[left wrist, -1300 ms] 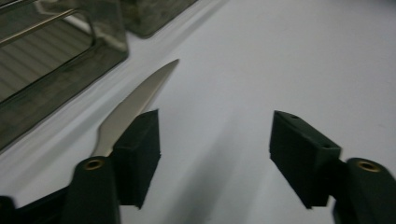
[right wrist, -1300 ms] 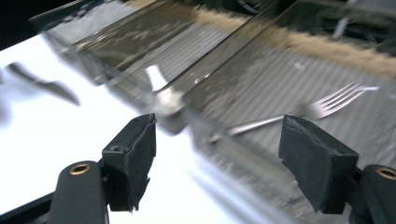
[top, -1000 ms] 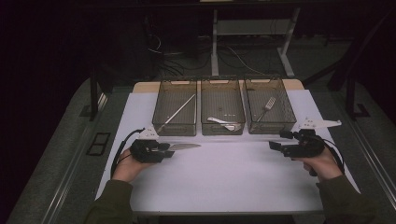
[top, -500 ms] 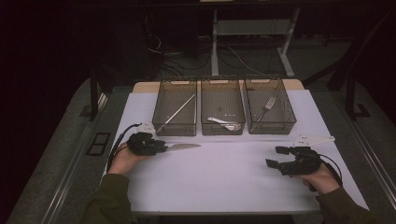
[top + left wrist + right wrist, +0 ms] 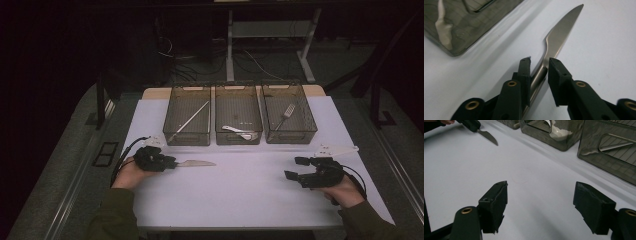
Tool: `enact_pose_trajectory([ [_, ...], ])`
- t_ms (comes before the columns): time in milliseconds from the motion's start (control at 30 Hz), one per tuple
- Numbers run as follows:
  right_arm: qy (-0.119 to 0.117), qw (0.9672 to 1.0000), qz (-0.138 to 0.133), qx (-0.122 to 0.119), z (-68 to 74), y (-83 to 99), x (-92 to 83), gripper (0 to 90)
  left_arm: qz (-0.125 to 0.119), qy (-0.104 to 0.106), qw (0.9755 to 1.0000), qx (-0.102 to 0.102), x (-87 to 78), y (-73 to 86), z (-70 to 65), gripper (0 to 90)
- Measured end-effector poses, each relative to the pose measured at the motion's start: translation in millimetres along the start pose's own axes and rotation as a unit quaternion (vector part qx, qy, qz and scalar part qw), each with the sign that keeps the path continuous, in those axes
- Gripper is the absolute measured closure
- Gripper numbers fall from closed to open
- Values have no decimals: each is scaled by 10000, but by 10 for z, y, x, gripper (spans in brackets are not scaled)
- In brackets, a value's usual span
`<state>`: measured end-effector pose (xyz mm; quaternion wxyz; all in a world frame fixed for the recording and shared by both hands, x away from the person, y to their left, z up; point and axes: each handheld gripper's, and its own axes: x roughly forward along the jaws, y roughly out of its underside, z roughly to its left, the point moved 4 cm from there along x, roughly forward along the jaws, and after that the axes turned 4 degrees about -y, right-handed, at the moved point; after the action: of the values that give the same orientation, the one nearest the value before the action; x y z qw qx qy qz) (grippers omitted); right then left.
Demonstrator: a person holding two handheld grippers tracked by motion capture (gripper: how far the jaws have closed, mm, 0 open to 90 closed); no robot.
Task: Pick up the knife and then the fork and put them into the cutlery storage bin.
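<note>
A person's 2 forearms enter from the near edge of a white-covered table, each hand holding a black two-jaw gripper. At about 8 o'clock from the table's centre, the left gripper lies low on the surface with its jaws pinching the handle of a table knife. Its jaws have just been closing, with the handle between them. In the left gripper view the steel handle sits clamped between the 2 black pads, and the serrated blade runs away from them, flat along the white cover, toward 1 o'clock.

At about 4 o'clock, the right gripper rests near the table, jaws spread wide with nothing between them. The right gripper view shows bare white cover between its 2 pads, with the knife and left gripper far off at 11 o'clock.

Farther back, at 12 o'clock, 3 smoky clear bins stand side by side. The left bin holds a long thin metal utensil lying diagonally. The middle bin holds a white spoon. The right bin holds a fork. The knife lies just in front of the left bin, apart from it.

Beyond the table, a dark floor with cables and table legs.
</note>
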<state>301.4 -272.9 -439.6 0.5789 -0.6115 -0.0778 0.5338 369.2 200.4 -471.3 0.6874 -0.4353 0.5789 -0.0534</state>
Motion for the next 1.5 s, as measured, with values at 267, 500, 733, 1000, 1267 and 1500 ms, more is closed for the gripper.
enact_pose_trajectory([
  [267,-4,10000,1,0,4,-1,1,274,25,-173,9991,379,1,14,-47,675],
  [500,-41,10000,-20,1,6,-4,-1,274,135,-255,9991,307,12,-9,-101,777],
  [733,-49,10000,-42,37,6,-8,-7,274,177,-266,9992,260,14,-18,-125,785],
  [1000,-84,10000,-39,21,15,-7,-3,275,-132,-13,9999,99,12,43,-70,790],
  [1267,-126,9999,-41,42,18,-9,-3,276,-108,33,9997,206,12,23,-146,793],
  [1500,-167,9998,-104,96,26,-24,-11,275,-262,86,9990,351,0,-106,-318,793],
])
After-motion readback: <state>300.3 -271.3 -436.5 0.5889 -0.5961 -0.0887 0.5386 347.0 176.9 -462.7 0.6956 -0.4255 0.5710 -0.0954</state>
